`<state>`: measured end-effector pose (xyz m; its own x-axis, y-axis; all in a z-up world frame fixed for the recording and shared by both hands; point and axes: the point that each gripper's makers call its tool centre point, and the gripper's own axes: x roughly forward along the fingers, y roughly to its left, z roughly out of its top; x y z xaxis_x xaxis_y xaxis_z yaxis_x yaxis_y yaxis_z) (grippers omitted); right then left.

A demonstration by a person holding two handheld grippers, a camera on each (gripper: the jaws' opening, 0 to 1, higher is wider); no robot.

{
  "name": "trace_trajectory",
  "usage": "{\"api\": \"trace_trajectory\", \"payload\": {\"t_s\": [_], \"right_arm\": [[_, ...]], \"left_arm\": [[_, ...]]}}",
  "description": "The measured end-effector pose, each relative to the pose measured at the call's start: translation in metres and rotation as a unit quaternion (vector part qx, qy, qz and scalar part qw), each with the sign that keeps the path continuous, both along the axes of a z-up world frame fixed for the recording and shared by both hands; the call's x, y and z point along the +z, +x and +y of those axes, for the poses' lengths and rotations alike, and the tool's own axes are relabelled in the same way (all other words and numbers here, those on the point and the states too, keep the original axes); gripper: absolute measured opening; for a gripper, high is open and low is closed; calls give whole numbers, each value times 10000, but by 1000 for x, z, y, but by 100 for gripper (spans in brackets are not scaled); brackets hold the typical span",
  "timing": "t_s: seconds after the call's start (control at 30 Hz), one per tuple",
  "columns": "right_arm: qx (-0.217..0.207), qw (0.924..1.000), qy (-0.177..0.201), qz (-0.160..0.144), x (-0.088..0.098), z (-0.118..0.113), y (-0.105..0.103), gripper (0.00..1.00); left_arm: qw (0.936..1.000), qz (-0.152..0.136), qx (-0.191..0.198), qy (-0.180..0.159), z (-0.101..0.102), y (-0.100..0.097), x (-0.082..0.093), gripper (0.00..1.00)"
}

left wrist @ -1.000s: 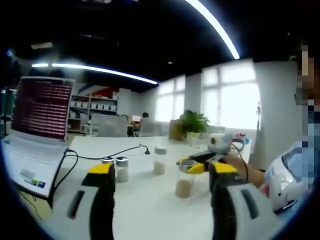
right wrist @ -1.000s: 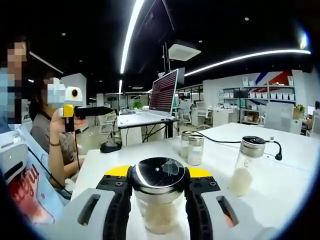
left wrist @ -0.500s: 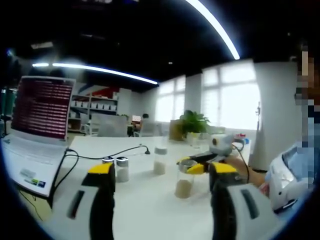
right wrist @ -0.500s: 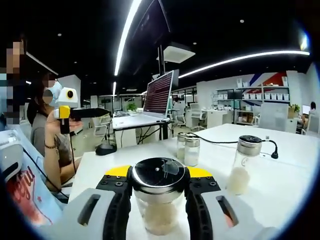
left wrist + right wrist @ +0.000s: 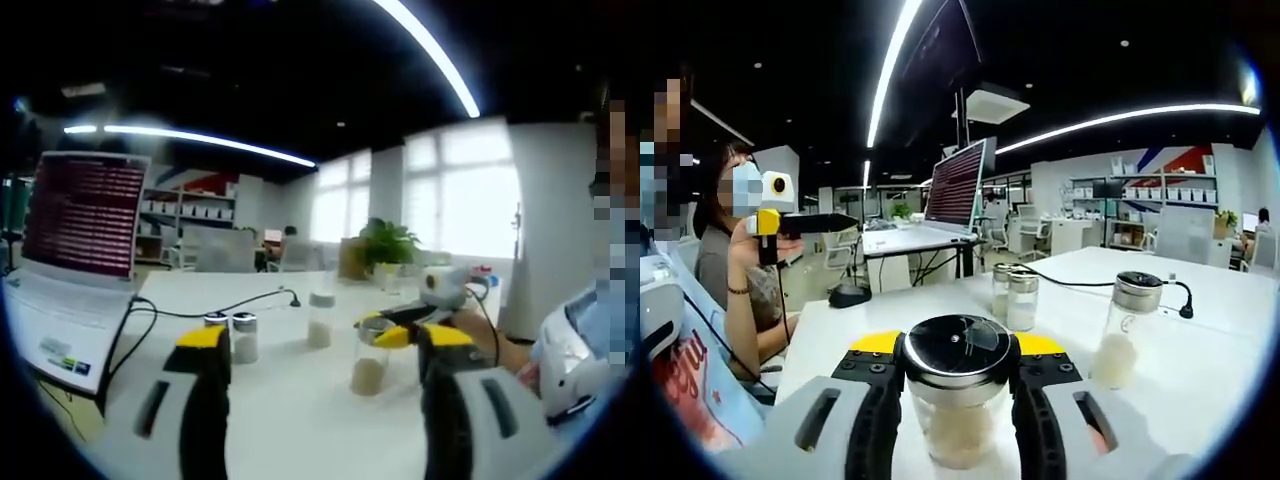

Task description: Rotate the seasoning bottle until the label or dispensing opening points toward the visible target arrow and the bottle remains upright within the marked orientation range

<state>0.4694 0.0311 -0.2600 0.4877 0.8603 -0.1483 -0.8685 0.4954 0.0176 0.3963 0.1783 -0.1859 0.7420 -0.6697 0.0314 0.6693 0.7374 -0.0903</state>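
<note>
Open-plan office, white desk (image 5: 1200, 380): at lower centre of the right gripper view, the right gripper (image 5: 958, 372) has its fingers clamped on the seasoning bottle (image 5: 958, 400) below the cap. The left gripper (image 5: 318, 345) hangs empty, fingers wide apart. Best to twist slowly, keeping the bottle vertical.

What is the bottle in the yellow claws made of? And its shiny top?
The seasoning bottle looks like clear glass or plastic, I can't tell which: pale powder shows through its wall. Its lid looks like polished metal, dark and glossy, mirroring the ceiling lights. The right gripper clamps it.

Right tongs (image 5: 956, 375) clamped shut, left tongs (image 5: 322, 345) spread.
</note>
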Motion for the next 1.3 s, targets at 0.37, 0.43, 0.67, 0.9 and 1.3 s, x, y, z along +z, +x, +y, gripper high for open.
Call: {"api": "trace_trajectory", "payload": {"t_s": [0.37,0.43,0.67,0.9,1.3], "right_arm": [[-118,9994,-5,-318,16,-9,-6,44],[-163,9994,19,-298,17,-13,-6,44],[-317,9990,87,-313,20,-27,-8,44],[-367,9985,184,-361,25,-40,-14,44],[-878,9941,131,-630,36,-66,-23,43]], "left_arm": [[10000,14,-4,30,1,-1,-2,81],[10000,8,7,19,1,-1,-2,81],[10000,-1,56,41,2,1,-3,81],[10000,-1,40,54,-1,-1,-3,81],[10000,-6,52,61,-3,-2,-1,81]]}}
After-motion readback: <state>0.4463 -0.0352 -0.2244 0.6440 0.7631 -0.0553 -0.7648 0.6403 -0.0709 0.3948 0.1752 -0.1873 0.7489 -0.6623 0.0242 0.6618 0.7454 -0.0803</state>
